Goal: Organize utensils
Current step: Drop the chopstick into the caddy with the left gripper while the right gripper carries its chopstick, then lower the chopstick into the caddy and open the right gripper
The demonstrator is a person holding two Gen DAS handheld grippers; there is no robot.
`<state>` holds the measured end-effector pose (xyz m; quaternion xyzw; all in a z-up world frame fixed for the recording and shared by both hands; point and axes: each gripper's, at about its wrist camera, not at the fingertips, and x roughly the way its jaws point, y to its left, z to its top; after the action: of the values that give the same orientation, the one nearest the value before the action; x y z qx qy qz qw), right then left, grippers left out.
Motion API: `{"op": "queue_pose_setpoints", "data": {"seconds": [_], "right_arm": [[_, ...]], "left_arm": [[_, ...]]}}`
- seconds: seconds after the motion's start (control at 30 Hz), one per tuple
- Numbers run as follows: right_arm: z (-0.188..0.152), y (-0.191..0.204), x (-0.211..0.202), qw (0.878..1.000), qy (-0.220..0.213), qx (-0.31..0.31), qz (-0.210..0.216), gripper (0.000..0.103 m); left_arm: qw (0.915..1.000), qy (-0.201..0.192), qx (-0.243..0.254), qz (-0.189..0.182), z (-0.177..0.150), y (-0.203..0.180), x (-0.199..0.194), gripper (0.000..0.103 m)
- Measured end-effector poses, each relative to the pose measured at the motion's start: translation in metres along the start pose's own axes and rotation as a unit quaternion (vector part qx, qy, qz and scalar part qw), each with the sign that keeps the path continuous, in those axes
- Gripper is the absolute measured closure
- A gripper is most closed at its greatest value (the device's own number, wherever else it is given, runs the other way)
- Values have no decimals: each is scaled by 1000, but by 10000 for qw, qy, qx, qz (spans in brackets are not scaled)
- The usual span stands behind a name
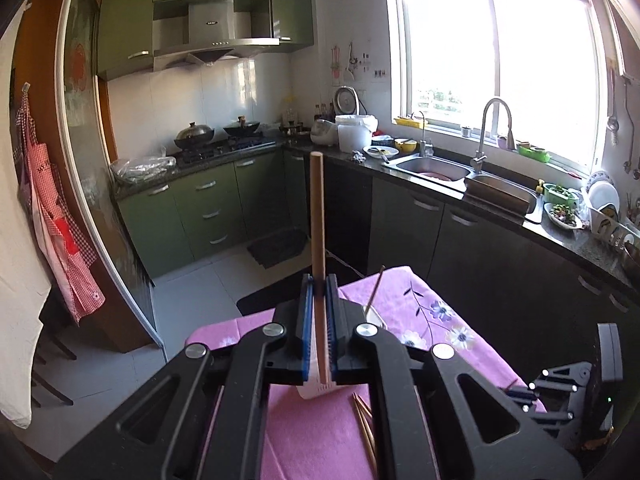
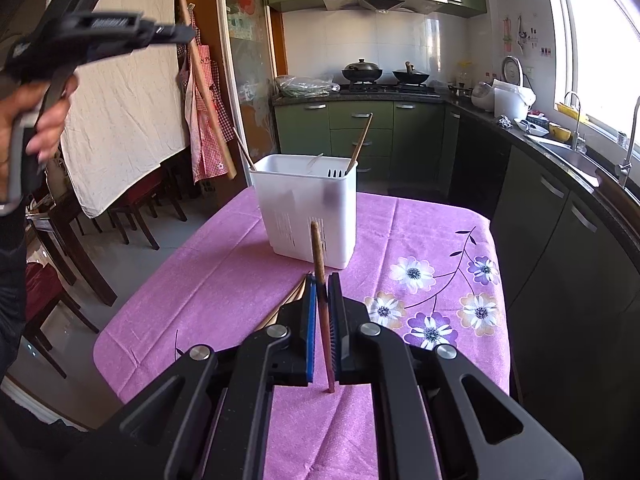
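Gripping a wooden-handled spatula [image 1: 318, 216] upright, left tongs [image 1: 319, 284] clamped, right tongs [image 2: 322, 284] clamped on chopstick [image 2: 320, 264] pointing forward

Purple floral cloth [image 2: 224, 280]; white caddy [image 2: 308, 216].

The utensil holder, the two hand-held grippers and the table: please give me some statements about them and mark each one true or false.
1. The left hand-held gripper is shut on a wooden-handled utensil. True.
2. The right hand-held gripper is open with nothing in it. False: it is shut on a dark chopstick.
3. The white utensil holder stands on a purple flowered tablecloth. True.
4. The white utensil holder holds nothing yet. False: a black fork and stick-like handles already stand in it.
5. More chopsticks lie on the purple flowered tablecloth under the left hand-held gripper. True.
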<state>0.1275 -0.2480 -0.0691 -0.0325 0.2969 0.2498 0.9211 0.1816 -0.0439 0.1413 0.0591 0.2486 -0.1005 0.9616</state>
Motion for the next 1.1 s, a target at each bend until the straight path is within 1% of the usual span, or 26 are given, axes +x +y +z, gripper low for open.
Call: {"op": "queue_pose_setpoints", "data": {"seconds": [0.13,0.23,0.33,0.43,0.6,0.67,0.7,0.73,0.8,0.9,0.93,1.0,1.07,1.1], "right_arm": [[-2,-4,3,10000,43,33,22,96],[-3,-6,4,9999,57,59,63,96],[-3,-10,5,9999,69,87,52,96],[-2,-13,8,9999,90,106,48,96],[-1,-10,10,9999,94,103,51,96],[0,-9,11,9999,107,97,41,96],[0,-9,11,9999,113,100,53,96],[1,-8,10,9999,112,103,72,96],[6,-7,10,9999,70,106,74,96],[21,-6,6,9999,-44,83,130,96],[28,-5,5,9998,-99,61,155,96],[47,-3,1,9994,-271,56,221,96],[70,-4,-4,9978,-545,127,343,96],[82,-5,-7,9968,-685,157,379,96]], "left_arm": [[9998,-72,-143,137,15,3,30,97],[9995,92,-267,157,15,7,58,97],[9986,365,-348,165,3,13,83,97],[9975,562,-397,179,-9,18,99,97],[9958,810,-382,165,-30,24,114,96],[9953,893,-336,175,-37,23,118,95],[9952,907,-303,188,-40,23,119,87],[9953,908,-288,195,-42,23,119,75],[9956,871,-271,201,-45,23,116,61],[9971,688,-222,234,-50,18,99,56],[9978,589,-244,204,-52,18,90,50],[9986,400,-289,172,-60,16,70,42],[9992,234,-258,199,-71,12,51,37],[9994,173,-243,197,-77,10,42,29]]}}
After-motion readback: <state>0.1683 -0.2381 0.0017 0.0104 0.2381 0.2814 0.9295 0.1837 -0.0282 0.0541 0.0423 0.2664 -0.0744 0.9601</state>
